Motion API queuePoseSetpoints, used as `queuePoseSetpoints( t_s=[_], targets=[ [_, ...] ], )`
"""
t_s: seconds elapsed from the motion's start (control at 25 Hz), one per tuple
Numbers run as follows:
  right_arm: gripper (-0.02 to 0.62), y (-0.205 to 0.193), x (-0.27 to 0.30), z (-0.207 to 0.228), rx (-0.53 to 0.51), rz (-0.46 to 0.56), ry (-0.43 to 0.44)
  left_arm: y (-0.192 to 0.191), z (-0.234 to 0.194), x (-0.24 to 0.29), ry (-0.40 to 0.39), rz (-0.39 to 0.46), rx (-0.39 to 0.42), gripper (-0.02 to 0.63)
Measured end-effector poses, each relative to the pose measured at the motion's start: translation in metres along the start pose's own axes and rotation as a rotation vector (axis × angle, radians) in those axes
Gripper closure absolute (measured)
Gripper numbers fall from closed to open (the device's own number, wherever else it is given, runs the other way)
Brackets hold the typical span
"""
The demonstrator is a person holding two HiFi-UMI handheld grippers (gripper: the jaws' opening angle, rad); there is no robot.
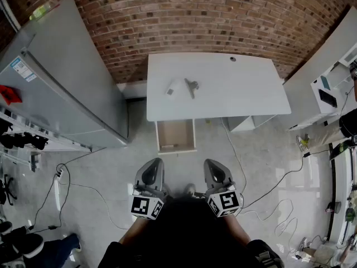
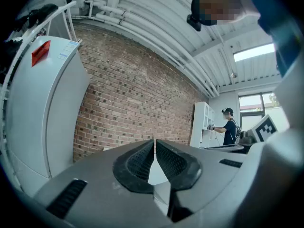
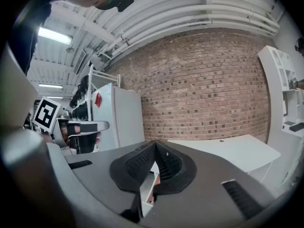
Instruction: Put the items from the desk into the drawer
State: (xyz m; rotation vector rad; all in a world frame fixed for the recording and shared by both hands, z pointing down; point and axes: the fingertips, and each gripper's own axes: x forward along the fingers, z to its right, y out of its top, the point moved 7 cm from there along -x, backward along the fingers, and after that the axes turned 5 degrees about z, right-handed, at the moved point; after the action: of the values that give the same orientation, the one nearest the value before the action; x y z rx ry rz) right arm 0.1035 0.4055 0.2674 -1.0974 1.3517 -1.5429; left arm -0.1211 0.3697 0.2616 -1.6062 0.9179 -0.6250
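Observation:
A white desk (image 1: 240, 91) stands against the brick wall in the head view. On it lie a small white and grey item (image 1: 170, 89) and a grey tool-like item (image 1: 191, 86). Below the desk's front edge an open drawer (image 1: 175, 135) shows a bare wooden bottom. My left gripper (image 1: 154, 162) and right gripper (image 1: 211, 162) hang side by side over the floor, well short of the drawer. The left gripper (image 2: 155, 139) has its jaws shut with nothing between them. So does the right gripper (image 3: 155, 142), which faces the desk (image 3: 228, 151).
A tall grey fridge (image 1: 61, 82) stands left of the desk. White shelving (image 1: 329, 88) is at the right. Cables (image 1: 262, 194) trail over the floor on both sides. A person (image 2: 231, 127) stands far off by a white shelf.

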Motion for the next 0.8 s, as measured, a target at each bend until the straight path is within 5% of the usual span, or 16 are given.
queuePoseSetpoints(
  t_s=[0.52,0.64,0.8],
  targets=[
    [0.595,-0.002,-0.004,0.005,0.003,0.014,-0.006,-0.004,0.007,0.0,0.002,-0.001,0.0,0.592],
    [0.47,-0.004,-0.003,0.01,-0.006,0.002,-0.015,-0.004,0.01,-0.001,0.007,0.0,0.004,0.592],
    [0.449,-0.006,-0.008,0.015,-0.004,-0.005,-0.019,-0.007,0.017,-0.004,0.017,-0.002,0.005,0.592]
  ],
)
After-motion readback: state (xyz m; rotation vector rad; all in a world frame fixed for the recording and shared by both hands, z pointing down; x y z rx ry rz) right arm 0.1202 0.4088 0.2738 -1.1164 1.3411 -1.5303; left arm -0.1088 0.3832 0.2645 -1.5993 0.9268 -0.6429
